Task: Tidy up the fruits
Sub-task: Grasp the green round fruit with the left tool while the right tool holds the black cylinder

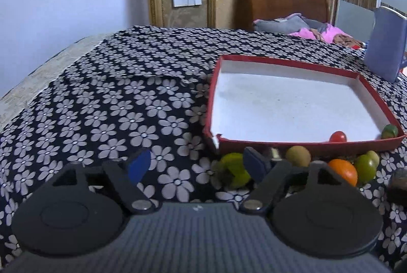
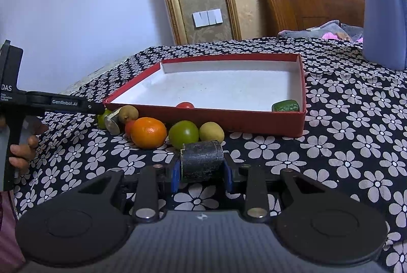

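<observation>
A: Fruits: a loose row lies on the flower-print cloth (image 2: 343,145), just ahead of the right tongs (image 2: 202,171) and against the near wall of the red box (image 2: 254,117). A smooth, round orange (image 2: 148,132), a glossy green fruit (image 2: 183,134), a dull yellow-brown one (image 2: 211,132) beside it.

B: And inside the box?

A: A small shiny red fruit (image 2: 185,105) at the near wall, and a blocky green piece (image 2: 285,106) in the near right corner. The floor is matt white card, the walls red.

B: The right tongs?

A: Closed on a dark, scuffed cylinder (image 2: 202,162) lying on its side, blue pads pressed to its flat ends.

B: The left tongs (image 1: 201,166)?

A: Jaws apart and gripping nothing that I can see. A yellow-green fruit (image 1: 232,169) sits behind the right-hand blue pad (image 1: 255,166), not between the pads.

B: What does one view give that the other lacks?

A: The right view shows the left tool from the side, a hand (image 2: 25,145) on its handle, and a metal-faced cylinder (image 2: 113,121) tipped among the fruits. The left view shows the cloth's bare stretch left of the box. Both show a blue pitcher (image 2: 384,23) beyond the box.
</observation>
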A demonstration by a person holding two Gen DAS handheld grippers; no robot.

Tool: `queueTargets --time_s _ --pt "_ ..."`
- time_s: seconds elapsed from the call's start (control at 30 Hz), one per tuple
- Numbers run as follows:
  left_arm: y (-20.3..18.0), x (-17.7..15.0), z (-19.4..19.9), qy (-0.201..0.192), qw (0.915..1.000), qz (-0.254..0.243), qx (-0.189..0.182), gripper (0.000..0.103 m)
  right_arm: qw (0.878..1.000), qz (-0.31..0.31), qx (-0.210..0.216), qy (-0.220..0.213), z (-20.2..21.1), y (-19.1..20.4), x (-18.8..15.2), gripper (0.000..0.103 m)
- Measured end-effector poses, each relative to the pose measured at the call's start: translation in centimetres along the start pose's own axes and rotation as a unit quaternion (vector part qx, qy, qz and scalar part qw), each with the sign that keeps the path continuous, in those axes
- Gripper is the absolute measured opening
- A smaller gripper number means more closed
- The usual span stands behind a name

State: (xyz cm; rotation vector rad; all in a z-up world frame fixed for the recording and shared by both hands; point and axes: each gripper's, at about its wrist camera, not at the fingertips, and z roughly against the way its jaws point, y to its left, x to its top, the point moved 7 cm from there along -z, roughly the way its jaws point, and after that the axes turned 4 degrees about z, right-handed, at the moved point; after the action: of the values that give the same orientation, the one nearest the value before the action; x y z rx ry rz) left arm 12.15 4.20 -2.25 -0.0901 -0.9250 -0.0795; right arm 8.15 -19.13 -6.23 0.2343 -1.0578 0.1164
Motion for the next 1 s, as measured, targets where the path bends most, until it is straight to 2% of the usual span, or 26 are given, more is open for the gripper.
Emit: queueTargets --time_s 0.03,0.1,0.2,0.4,0.47,0.7,0.87,1.0 --pt "0.0 0.0 -0.3 0.007 0.9999 0.003 -0.014 0.067 1.000 0.000 0.000 0.000 0.0 0.0 0.0 0.032" --pt "-0.4 -0.2 -0.6 0.025 0.9986 0.012 -0.044 0.050 1.000 -0.001 0.000 -0.001 0.0 0.0 0.0 0.032" --pt "-0.7 -0.3 -0.9 0.026 0.9985 0.009 -0.047 0.044 1.000 -0.001 0.000 -0.001 -0.1 0.0 0.0 0.032" --pt "-0.6 -0.5 -2.0 0.025 0.9972 0.041 -0.058 0.038 1.000 -0.002 0.000 -0.001 -0.1 0.0 0.0 0.032" --pt "-0.7 -0.6 -1.8 0.028 0.9956 0.053 -0.072 0.028 1.000 -0.002 -0.001 -0.001 -0.1 0.0 0.0 0.032" --pt "0.3 -0.9 -0.4 0.032 0.9898 0.094 -0.102 0.027 1.000 -0.010 -0.005 -0.011 0.5 -0.1 0.3 0.032" --pt "0.9 0.8 2.4 -0.016 0.9914 0.091 -0.092 0.027 1.000 -0.012 -0.005 -0.018 1.1 -0.2 0.7 0.032" --pt "-0.5 3.0 3.6 -0.045 0.9925 0.068 -0.091 0.027 1.000 -0.010 -0.001 -0.022 1.4 0.1 0.8 0.032"
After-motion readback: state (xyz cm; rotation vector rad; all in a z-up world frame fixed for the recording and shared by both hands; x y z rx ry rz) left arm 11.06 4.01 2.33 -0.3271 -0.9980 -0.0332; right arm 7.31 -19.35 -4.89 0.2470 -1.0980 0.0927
